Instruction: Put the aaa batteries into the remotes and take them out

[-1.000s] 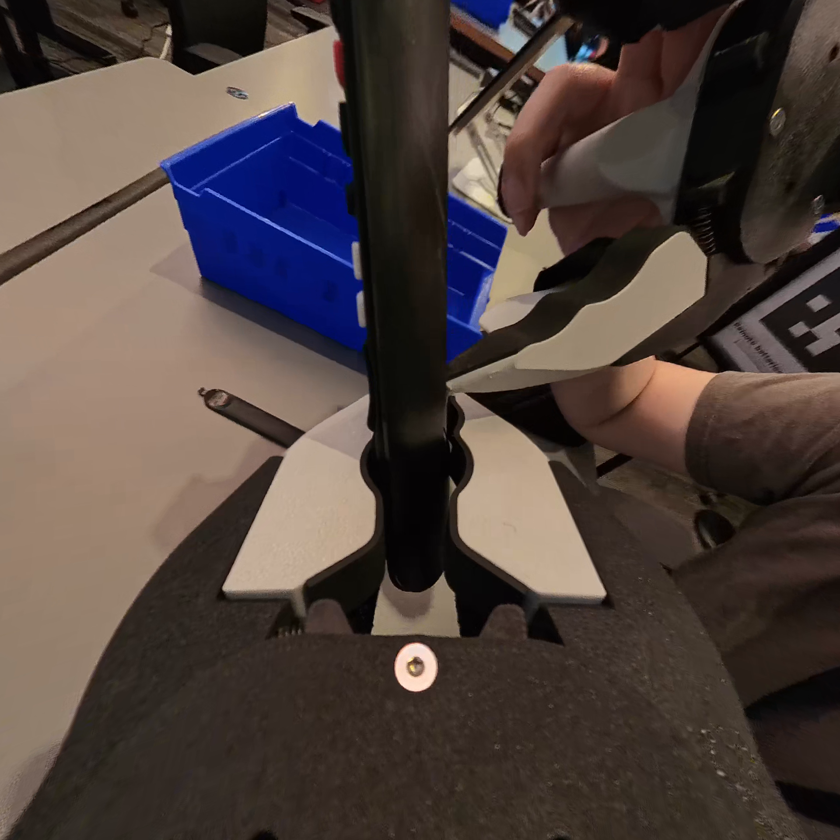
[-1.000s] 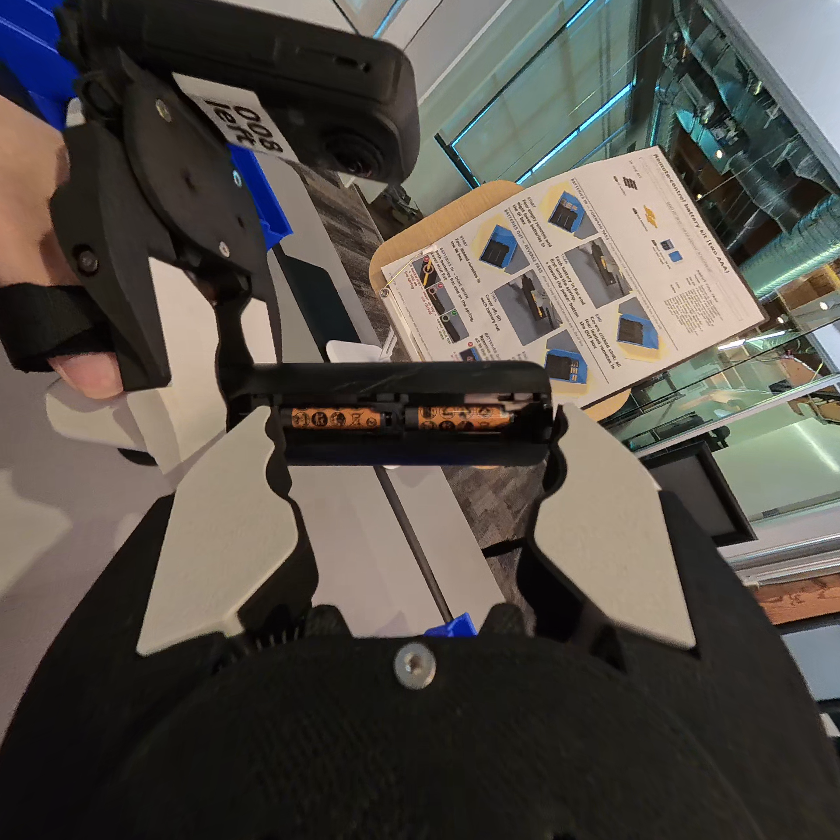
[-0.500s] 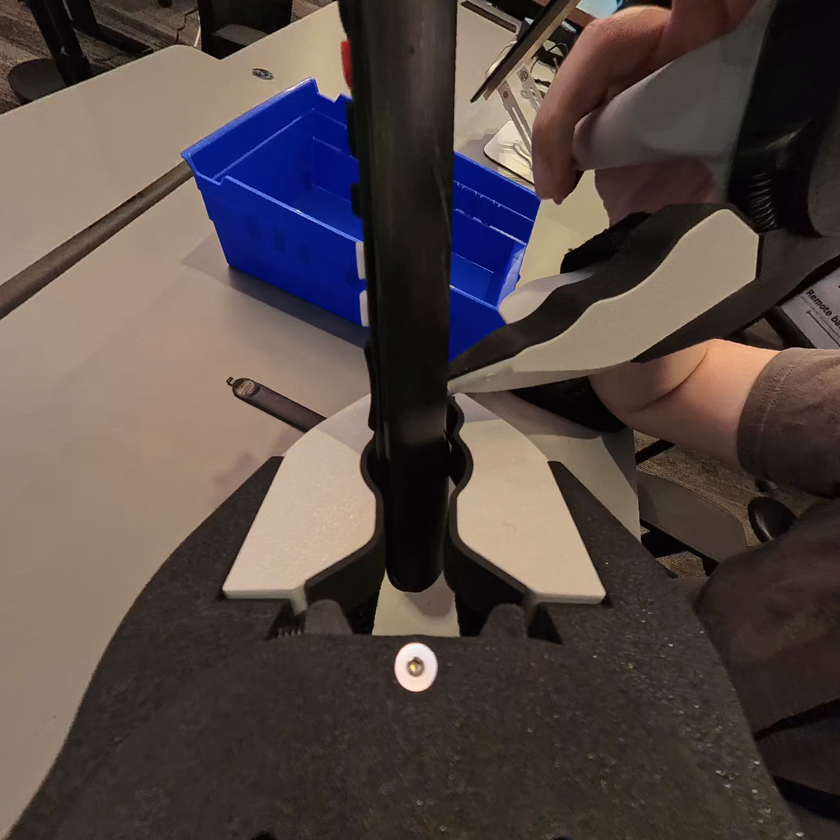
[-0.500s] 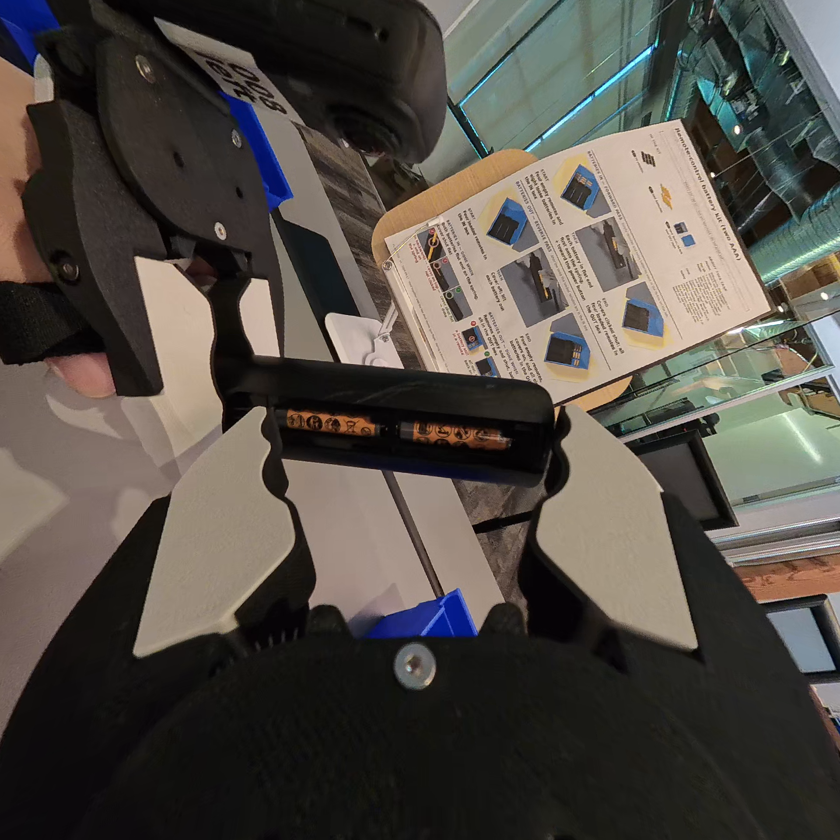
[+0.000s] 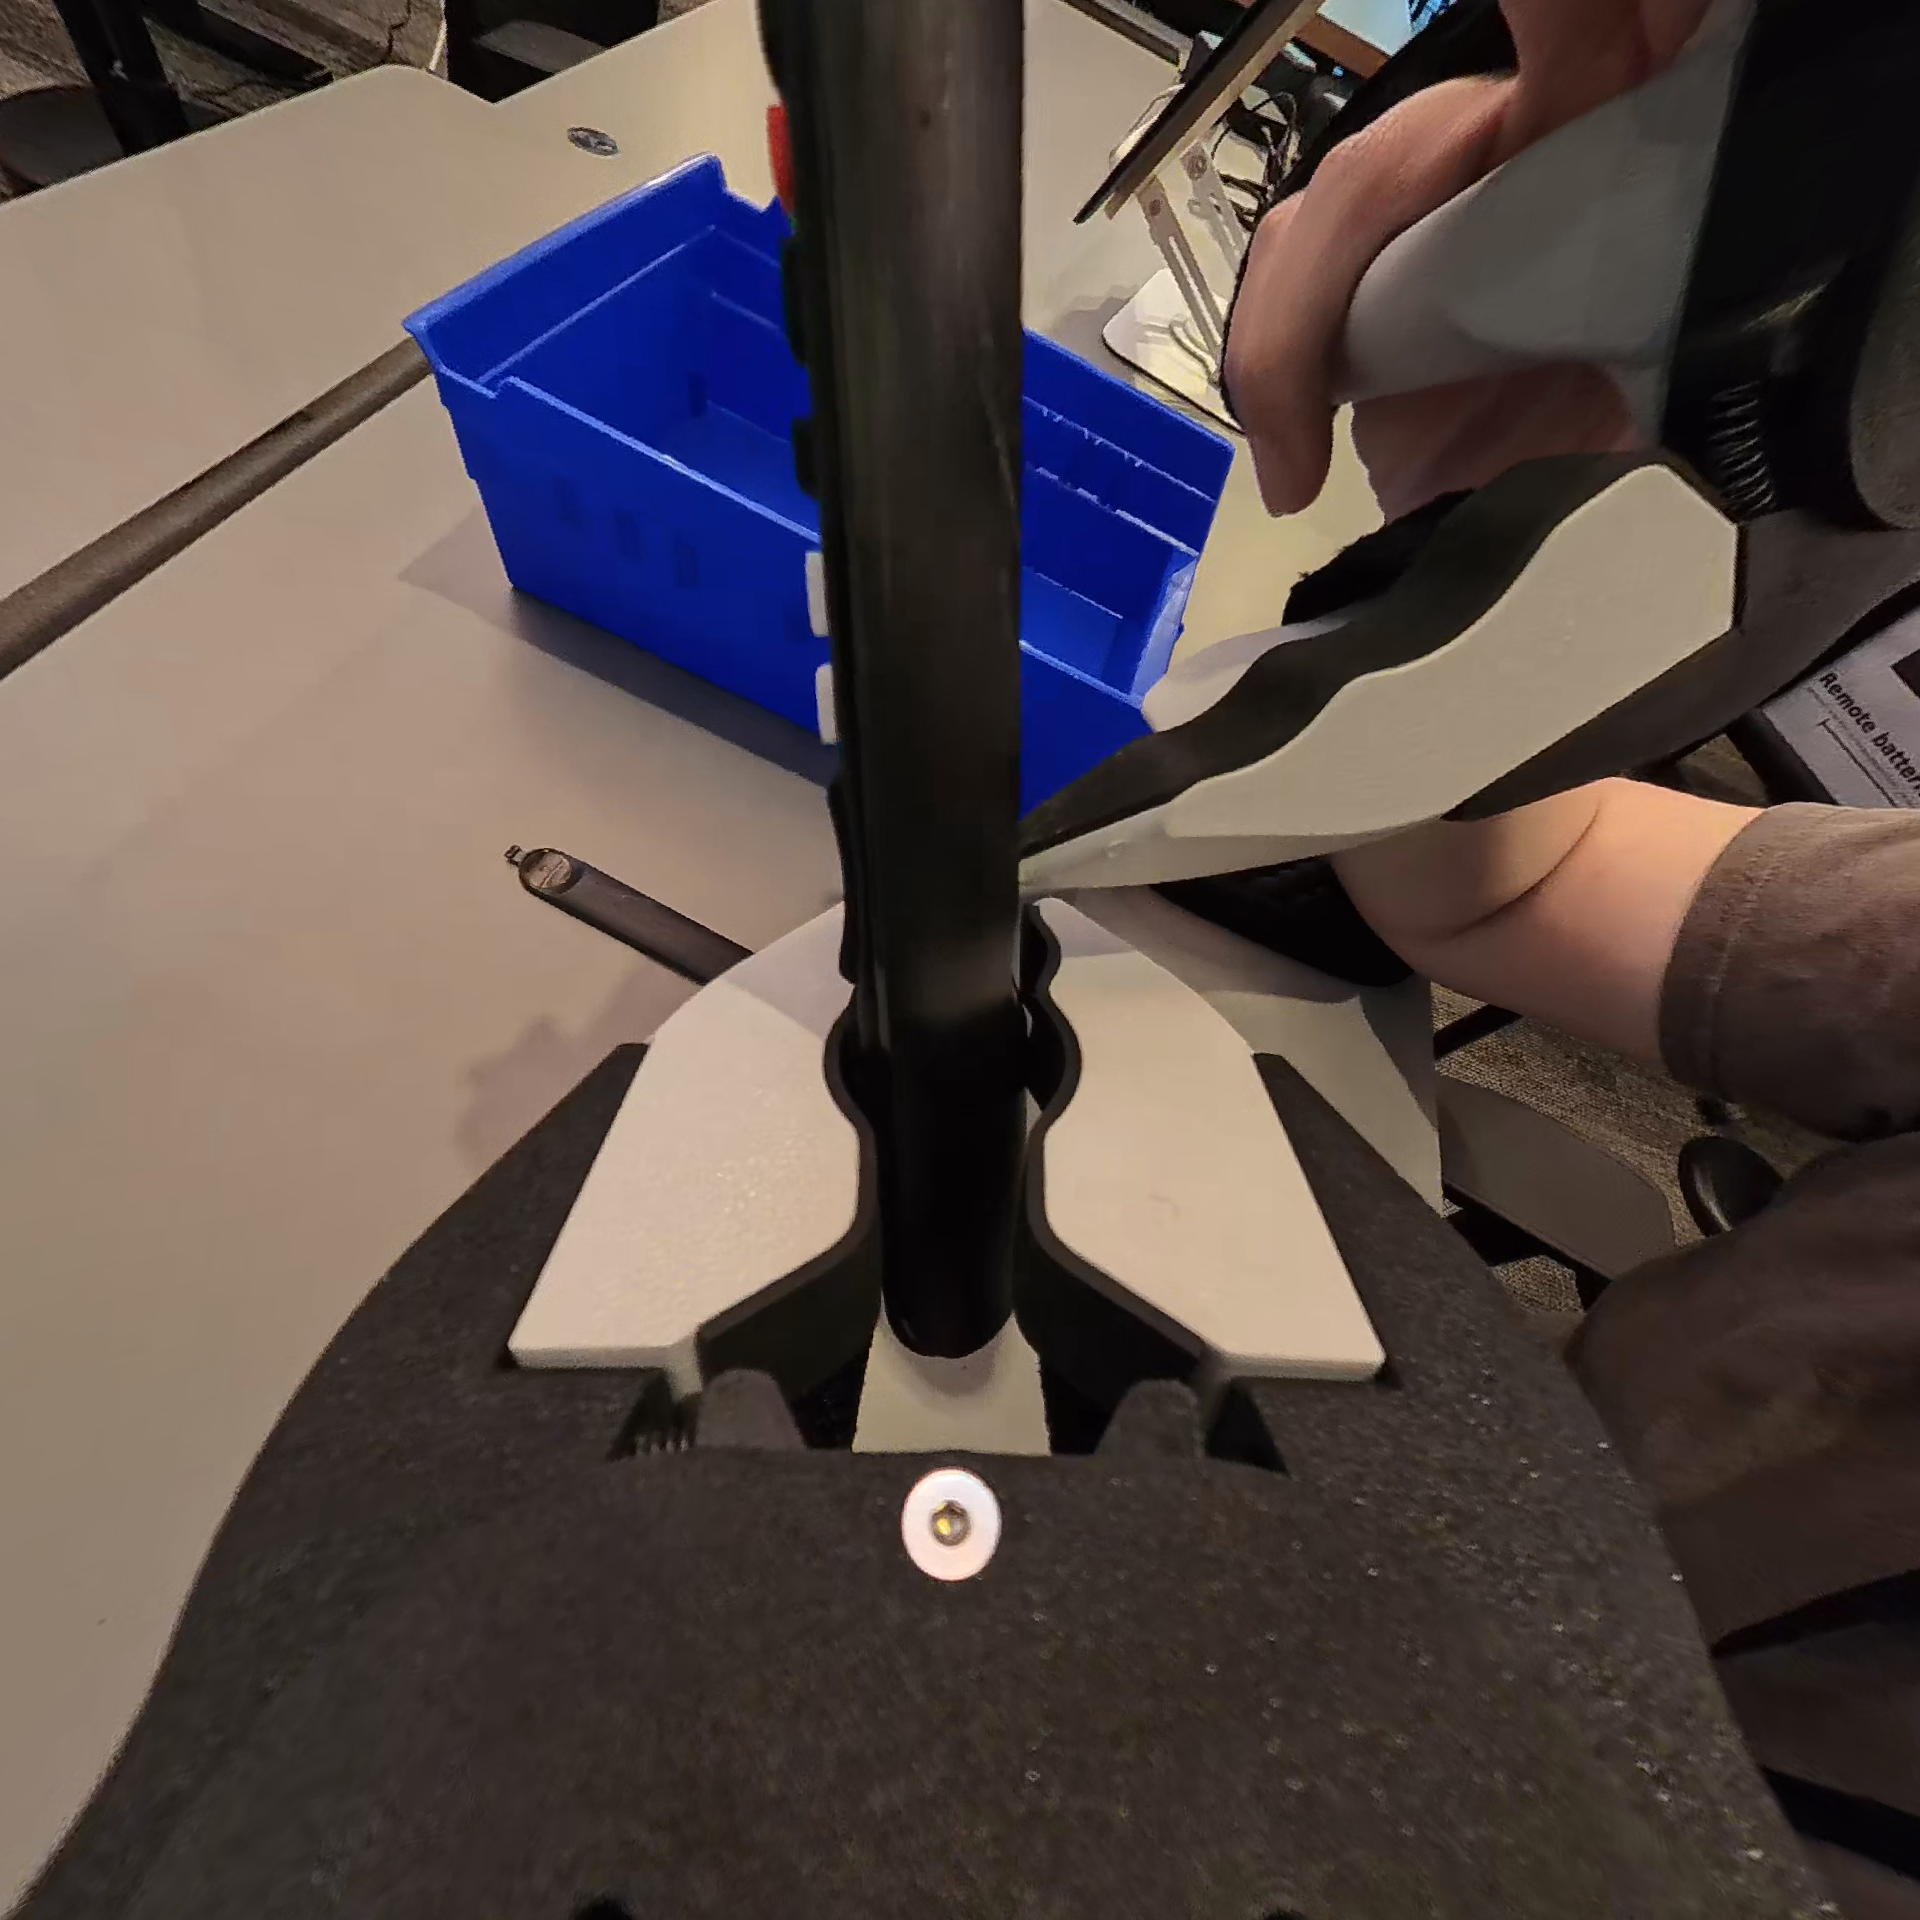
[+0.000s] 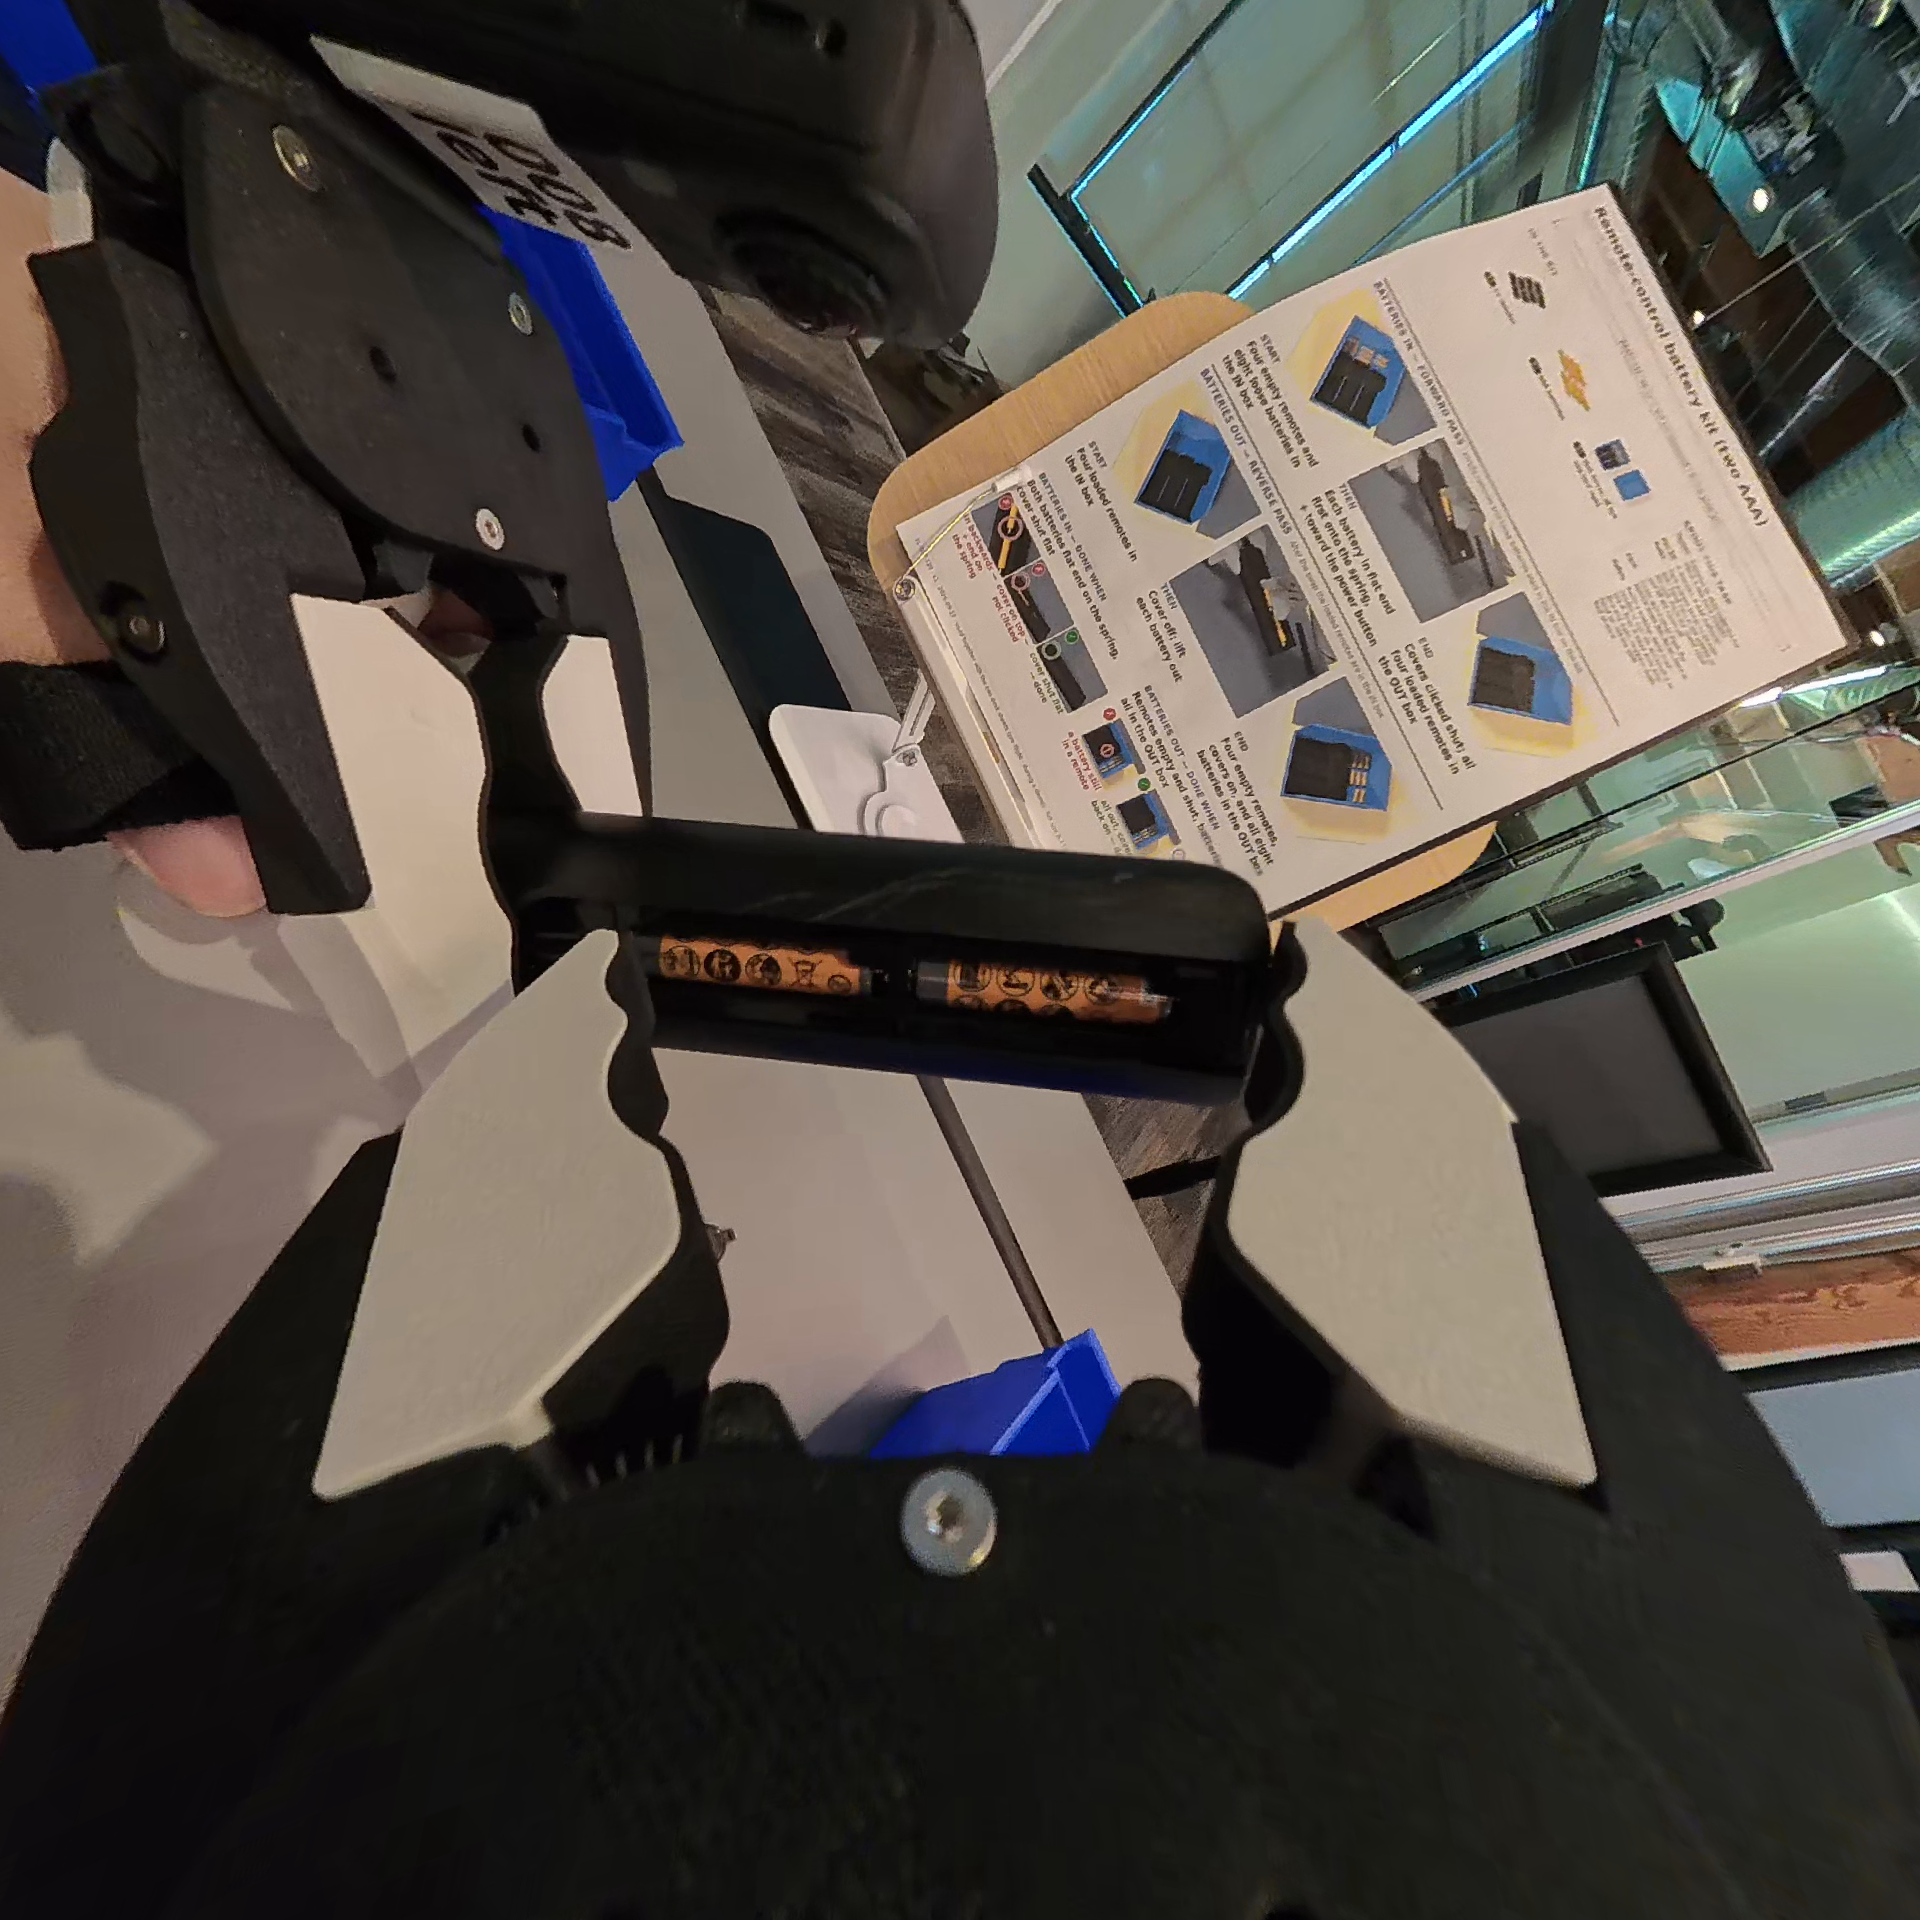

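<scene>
Left gripper (image 5: 940, 997) clamps black remote (image 5: 914, 623) upright. Right gripper (image 6: 945, 997) spread wide — fingertips bracket the exposed batteries (image 6: 914, 982), gripping nothing.

Your left gripper (image 5: 940, 997) was clamped on the black remote (image 5: 914, 582), which stood upright above the grey table (image 5: 260, 831). Your right gripper (image 5: 1049, 852) touched the remote's side. Behind sat a blue bin (image 5: 644, 499); a black cover (image 5: 623, 914) lay nearby.
</scene>
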Motion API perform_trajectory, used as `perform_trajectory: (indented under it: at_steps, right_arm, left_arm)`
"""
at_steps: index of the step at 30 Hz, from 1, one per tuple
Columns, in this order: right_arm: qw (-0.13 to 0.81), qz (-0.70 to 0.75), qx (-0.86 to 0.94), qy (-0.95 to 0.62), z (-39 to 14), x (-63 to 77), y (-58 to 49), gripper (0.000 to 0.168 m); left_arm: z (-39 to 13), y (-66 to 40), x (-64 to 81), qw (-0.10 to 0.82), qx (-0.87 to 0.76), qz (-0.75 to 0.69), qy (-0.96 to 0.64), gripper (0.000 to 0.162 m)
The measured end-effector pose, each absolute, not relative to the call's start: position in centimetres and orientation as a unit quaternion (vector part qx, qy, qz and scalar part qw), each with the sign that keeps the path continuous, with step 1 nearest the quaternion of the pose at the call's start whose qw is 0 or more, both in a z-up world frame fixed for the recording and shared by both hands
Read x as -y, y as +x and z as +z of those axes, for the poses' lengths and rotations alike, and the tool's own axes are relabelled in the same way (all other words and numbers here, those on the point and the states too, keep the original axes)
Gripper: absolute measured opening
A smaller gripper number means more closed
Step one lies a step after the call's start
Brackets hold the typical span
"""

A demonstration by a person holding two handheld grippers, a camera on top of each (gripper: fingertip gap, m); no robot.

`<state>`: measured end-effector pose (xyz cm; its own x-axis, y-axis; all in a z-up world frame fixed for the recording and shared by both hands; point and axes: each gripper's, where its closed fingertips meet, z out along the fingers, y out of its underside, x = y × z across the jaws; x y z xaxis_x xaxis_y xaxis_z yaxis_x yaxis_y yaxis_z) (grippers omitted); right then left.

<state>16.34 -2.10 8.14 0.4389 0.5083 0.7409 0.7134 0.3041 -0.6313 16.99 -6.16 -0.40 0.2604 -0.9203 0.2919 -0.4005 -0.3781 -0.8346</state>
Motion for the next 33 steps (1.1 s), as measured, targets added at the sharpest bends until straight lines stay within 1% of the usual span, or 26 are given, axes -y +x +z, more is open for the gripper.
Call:
perform_trajectory:
  at_steps: [7, 13, 15, 17, 21, 27, 33]
  right_arm:
    - [0.617, -0.070, 0.536, -0.572, 8.1, 2.5, 16.2, 0.115]
    - [0.619, -0.059, 0.538, -0.569, 8.4, 2.9, 16.2, 0.115]
    - [0.614, -0.056, 0.540, -0.573, 8.2, 3.0, 16.2, 0.120]
    - [0.613, -0.063, 0.540, -0.573, 8.2, 2.9, 16.3, 0.120]
    - [0.610, -0.073, 0.539, -0.576, 8.0, 2.7, 16.4, 0.119]
    - [0.618, -0.063, 0.533, -0.575, 8.6, 3.0, 16.5, 0.113]
    - [0.619, -0.084, 0.534, -0.570, 8.7, 3.0, 16.4, 0.114]
  left_arm:
    - [-0.5, 17.2, 6.9, 0.311, -0.469, -0.405, -0.721, 0.026]
    - [-0.1, 17.2, 7.2, 0.319, -0.478, -0.396, -0.716, 0.027]
    - [-0.1, 17.1, 7.1, 0.327, -0.479, -0.387, -0.717, 0.027]
    - [0.0, 17.0, 7.0, 0.333, -0.482, -0.378, -0.717, 0.027]
    - [-0.1, 17.0, 7.0, 0.342, -0.488, -0.361, -0.717, 0.028]
    - [0.0, 17.1, 6.8, 0.357, -0.491, -0.347, -0.715, 0.027]
    - [0.1, 16.9, 6.5, 0.371, -0.492, -0.327, -0.717, 0.027]
